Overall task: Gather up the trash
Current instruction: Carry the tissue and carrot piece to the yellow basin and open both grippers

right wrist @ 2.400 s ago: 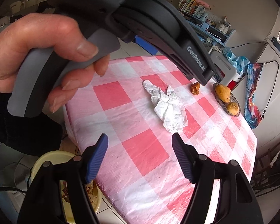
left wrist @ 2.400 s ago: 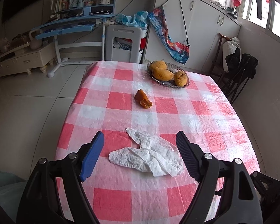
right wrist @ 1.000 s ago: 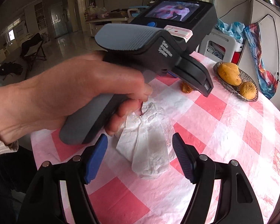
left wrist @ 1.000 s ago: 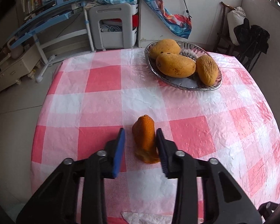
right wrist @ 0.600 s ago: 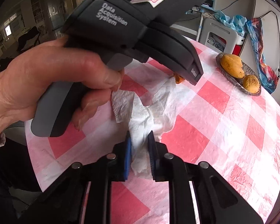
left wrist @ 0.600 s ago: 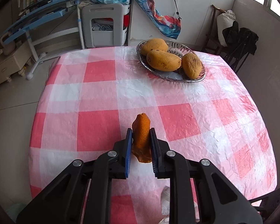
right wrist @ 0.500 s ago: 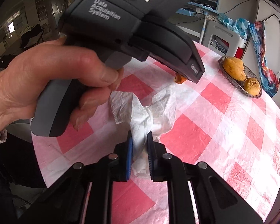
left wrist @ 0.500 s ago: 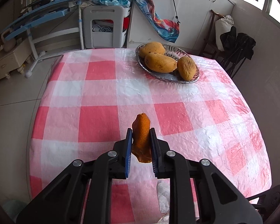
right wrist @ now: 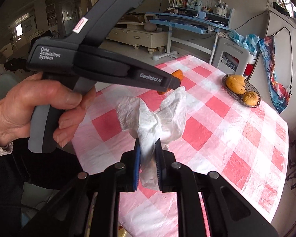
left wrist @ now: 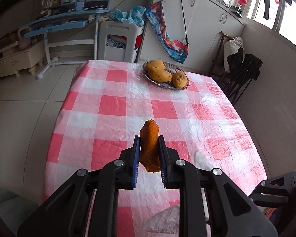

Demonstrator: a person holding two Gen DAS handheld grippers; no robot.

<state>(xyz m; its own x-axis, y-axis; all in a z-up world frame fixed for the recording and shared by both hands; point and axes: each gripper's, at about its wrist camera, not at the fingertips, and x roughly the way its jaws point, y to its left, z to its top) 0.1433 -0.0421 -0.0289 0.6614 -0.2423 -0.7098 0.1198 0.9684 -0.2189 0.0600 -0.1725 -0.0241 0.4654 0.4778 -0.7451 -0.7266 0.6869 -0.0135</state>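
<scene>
A curled orange fruit peel (left wrist: 149, 146) is pinched in the left gripper (left wrist: 149, 154) above the checked tabletop (left wrist: 116, 106). The right gripper (right wrist: 147, 158), having just closed, clamps a crumpled white tissue (right wrist: 157, 116). Far right, a glass dish (left wrist: 184, 87) holds three mangoes (left wrist: 159, 74).

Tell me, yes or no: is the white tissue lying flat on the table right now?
No, the tissue is pinched between the pads of the right gripper and hangs crumpled above the checked tablecloth.
</scene>
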